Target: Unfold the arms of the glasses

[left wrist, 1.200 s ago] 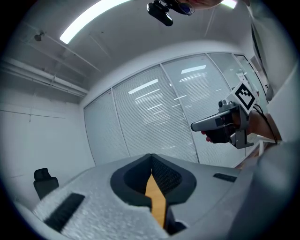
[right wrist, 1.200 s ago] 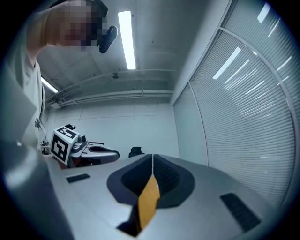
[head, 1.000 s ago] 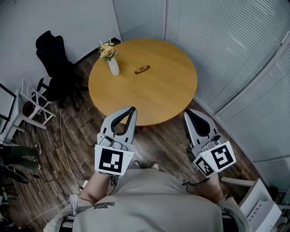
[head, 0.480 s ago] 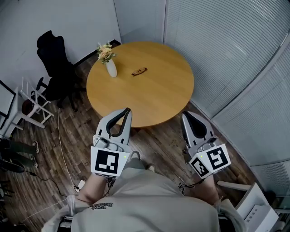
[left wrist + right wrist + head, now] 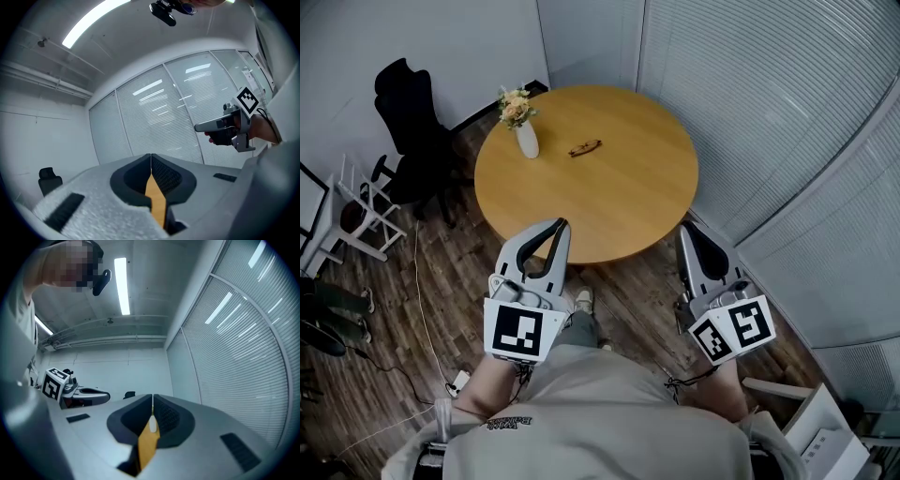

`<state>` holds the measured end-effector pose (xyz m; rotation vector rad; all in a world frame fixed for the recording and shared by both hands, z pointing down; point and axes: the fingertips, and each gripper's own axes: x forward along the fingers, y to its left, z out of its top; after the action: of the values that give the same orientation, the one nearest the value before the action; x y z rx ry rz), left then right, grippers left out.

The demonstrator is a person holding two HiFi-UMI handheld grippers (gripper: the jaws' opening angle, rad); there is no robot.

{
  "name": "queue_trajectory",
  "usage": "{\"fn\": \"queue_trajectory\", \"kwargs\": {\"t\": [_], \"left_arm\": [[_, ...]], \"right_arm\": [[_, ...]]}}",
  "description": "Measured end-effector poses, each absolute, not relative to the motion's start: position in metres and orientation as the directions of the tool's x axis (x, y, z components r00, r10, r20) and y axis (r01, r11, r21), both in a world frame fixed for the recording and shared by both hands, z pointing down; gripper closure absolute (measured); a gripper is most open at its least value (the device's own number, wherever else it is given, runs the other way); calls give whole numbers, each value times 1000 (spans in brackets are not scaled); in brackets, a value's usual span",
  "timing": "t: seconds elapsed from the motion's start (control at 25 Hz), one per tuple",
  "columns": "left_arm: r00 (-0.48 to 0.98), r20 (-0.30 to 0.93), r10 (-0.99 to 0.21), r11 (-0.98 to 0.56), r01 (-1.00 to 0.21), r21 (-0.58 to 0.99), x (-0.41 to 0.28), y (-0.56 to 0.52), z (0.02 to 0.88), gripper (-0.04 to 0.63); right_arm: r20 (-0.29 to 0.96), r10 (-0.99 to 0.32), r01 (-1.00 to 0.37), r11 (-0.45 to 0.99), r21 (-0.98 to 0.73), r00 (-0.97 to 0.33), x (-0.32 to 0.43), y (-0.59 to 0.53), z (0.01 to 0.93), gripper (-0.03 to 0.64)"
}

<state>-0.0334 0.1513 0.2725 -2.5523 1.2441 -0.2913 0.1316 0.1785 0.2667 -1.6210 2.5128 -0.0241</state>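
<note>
A round wooden table [image 5: 619,197] stands on dark plank flooring [image 5: 441,272] beside slatted blinds [image 5: 769,103]; a black chair [image 5: 408,122] sits to its left; the glasses [image 5: 584,148] lie folded mid-table near a flower vase [image 5: 526,139], well apart from both grippers; the left gripper [image 5: 561,225] and right gripper [image 5: 686,231] have their jaws pressed together, empty; since a second ago, table and glasses sit slightly further left in the head view.

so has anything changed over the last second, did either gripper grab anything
Little. The person's shoe has stepped forward toward the table, which sits slightly further left in the head view. Nothing was taken hold of. The left gripper and right gripper stay shut and empty, short of the table; the glasses lie untouched on it.
</note>
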Motion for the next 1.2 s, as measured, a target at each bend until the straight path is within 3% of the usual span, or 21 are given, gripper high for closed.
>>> {"fn": "queue_trajectory", "kwargs": {"t": [1.2], "left_arm": [[589, 140, -796, -600, -737, -313, -56, -7, 308, 572]], "right_arm": [[-1, -866, -855, 494, -154, -500, 104, 23, 299, 586]]}}
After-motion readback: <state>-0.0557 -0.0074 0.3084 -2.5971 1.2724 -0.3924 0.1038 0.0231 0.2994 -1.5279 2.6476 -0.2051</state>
